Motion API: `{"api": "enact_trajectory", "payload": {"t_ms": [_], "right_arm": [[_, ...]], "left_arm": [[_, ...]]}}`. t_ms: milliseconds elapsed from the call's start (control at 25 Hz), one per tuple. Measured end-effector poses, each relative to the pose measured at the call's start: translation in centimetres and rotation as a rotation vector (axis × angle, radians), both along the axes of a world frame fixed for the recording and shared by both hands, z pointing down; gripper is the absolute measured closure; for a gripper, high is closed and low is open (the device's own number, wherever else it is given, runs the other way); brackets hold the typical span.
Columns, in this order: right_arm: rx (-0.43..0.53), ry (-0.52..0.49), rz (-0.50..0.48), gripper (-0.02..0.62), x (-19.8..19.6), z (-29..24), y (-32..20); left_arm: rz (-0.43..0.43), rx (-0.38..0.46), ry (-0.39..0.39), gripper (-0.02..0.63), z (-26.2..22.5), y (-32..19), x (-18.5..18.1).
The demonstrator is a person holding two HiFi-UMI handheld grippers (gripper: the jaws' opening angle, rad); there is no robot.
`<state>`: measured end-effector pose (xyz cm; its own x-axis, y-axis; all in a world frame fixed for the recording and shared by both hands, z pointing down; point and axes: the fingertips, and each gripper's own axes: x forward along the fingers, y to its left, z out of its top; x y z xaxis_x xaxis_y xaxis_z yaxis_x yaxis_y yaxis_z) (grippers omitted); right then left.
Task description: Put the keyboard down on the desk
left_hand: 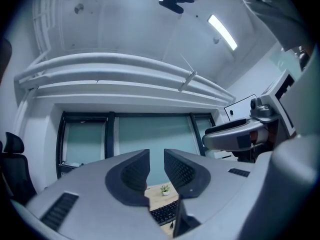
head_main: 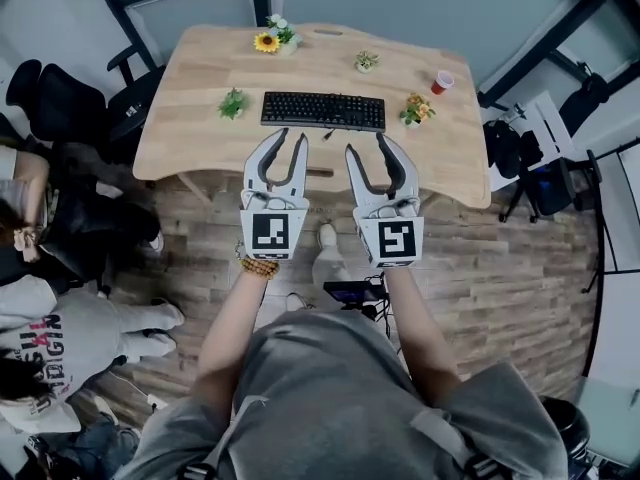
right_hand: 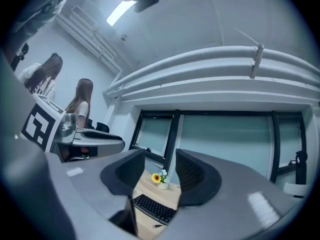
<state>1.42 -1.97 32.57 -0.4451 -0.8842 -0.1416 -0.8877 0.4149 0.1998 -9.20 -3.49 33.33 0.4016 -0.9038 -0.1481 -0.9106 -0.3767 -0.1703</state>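
Light wood covers the desk point(head_main: 200, 88) in front of you, and a wood floor point(head_main: 500, 268) lies under it. Your keyboard point(head_main: 323, 110) is black and lies flat on the desk, just past the tips of both pairs of fingers, and nothing touches it. Your left gripper point(head_main: 290, 138) is held up in the air on the near side of the keyboard. Its fingers point(left_hand: 131, 176) are a little bit apart, with only a thin gap and nothing in it. Your right gripper point(head_main: 365, 146) is just beside it, also in the air. Its fingers point(right_hand: 197, 176) are spread wider, and they hold nothing too. Past the left fingers, beyond the keyboard, stands a sunflower pot point(head_main: 270, 40). A small green plant point(head_main: 232, 103) sits to the left of the keyboard. Past the right fingers, at the keyboard's right end, is a pot of orange flowers point(head_main: 415, 110), and a red cup point(head_main: 442, 82) stands a bit farther off. Another little plant point(head_main: 366, 61) stands behind the keyboard.
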Motion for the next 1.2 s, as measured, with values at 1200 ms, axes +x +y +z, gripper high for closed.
{"api": "enact_trajectory", "payload": {"t_ms": [1200], "right_arm": [[-0.1,-0.039,0.063,0.583,-1.0,5.2,10.0]], "left_arm": [[-0.012,-0.041,0.011,0.598,3.6,10.7,2.2]]}}
